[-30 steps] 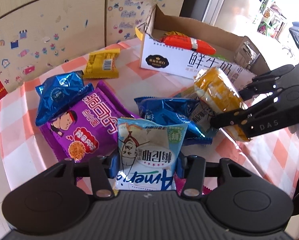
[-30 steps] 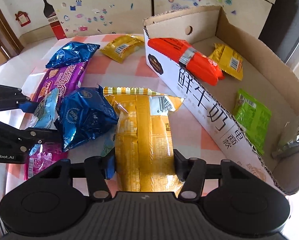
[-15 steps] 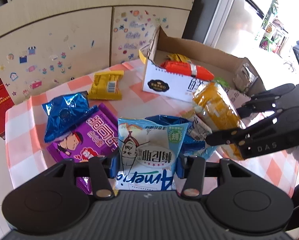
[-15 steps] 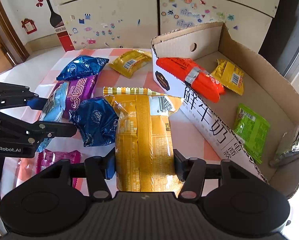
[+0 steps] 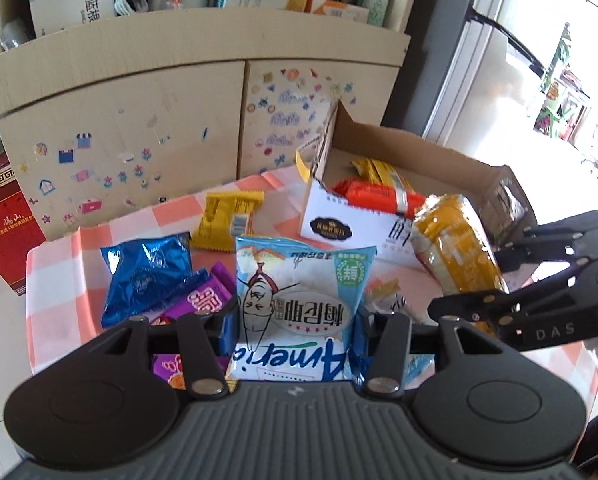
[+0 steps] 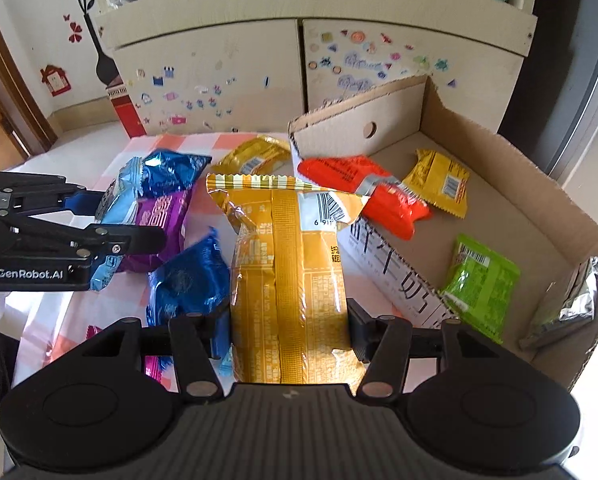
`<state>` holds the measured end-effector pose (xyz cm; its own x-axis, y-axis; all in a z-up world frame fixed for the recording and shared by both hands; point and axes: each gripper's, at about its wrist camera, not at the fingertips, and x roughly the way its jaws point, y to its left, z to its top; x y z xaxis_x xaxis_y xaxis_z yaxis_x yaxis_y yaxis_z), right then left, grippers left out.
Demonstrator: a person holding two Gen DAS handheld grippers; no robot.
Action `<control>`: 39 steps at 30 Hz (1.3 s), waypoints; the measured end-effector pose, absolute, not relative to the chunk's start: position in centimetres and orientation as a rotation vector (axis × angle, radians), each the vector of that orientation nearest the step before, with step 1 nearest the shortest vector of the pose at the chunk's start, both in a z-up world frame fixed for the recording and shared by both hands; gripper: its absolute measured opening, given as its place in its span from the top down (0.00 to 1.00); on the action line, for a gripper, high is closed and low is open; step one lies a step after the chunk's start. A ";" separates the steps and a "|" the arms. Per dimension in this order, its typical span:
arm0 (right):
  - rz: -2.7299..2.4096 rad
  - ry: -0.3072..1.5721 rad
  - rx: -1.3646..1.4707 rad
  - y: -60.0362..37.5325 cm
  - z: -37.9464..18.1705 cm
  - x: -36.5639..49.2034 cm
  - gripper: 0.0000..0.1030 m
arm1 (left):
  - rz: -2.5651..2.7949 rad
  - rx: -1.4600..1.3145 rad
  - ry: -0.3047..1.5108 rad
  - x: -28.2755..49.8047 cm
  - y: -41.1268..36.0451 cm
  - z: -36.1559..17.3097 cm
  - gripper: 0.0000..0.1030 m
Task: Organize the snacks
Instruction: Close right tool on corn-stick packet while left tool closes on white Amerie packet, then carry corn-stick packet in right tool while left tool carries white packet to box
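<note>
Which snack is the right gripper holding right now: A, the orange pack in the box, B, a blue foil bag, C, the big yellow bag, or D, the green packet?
C: in the right wrist view the right gripper is shut on the big yellow bag, with a pad pressed on each side, while the orange pack and green packet lie in the cardboard box.

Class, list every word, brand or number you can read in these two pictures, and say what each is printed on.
"GenRobot.AI": left gripper.
"DAS": right gripper.
"Amerio", seen upside down: white-blue bag.
"6 911": barcode on the yellow bag.
Chinese characters on the cardboard box: partly hidden.
Other packets' print: too small to read.
</note>
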<state>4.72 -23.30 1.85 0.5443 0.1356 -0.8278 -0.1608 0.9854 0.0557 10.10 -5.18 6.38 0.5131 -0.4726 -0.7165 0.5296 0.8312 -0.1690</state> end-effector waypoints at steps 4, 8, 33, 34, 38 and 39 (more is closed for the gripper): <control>0.172 0.957 -0.016 -23.7 2.6 4.7 0.40 | -0.601 0.065 0.824 10.3 -5.6 6.9 0.51; 0.162 0.933 0.001 -24.3 3.4 4.7 0.40 | -0.600 0.058 0.801 10.5 -6.2 7.5 0.51; 0.021 0.780 0.120 -29.8 8.2 4.7 0.40 | -0.623 -0.058 0.677 12.5 -10.7 11.3 0.51; 0.011 0.776 0.128 -30.2 8.4 4.7 0.40 | -0.626 -0.062 0.674 12.7 -11.0 11.4 0.51; -0.032 0.756 0.163 -31.4 8.9 4.6 0.40 | -0.636 -0.051 0.668 13.4 -12.5 11.4 0.51; -0.044 0.751 0.174 -31.7 9.0 4.6 0.40 | -0.638 -0.047 0.665 13.6 -12.8 11.3 0.51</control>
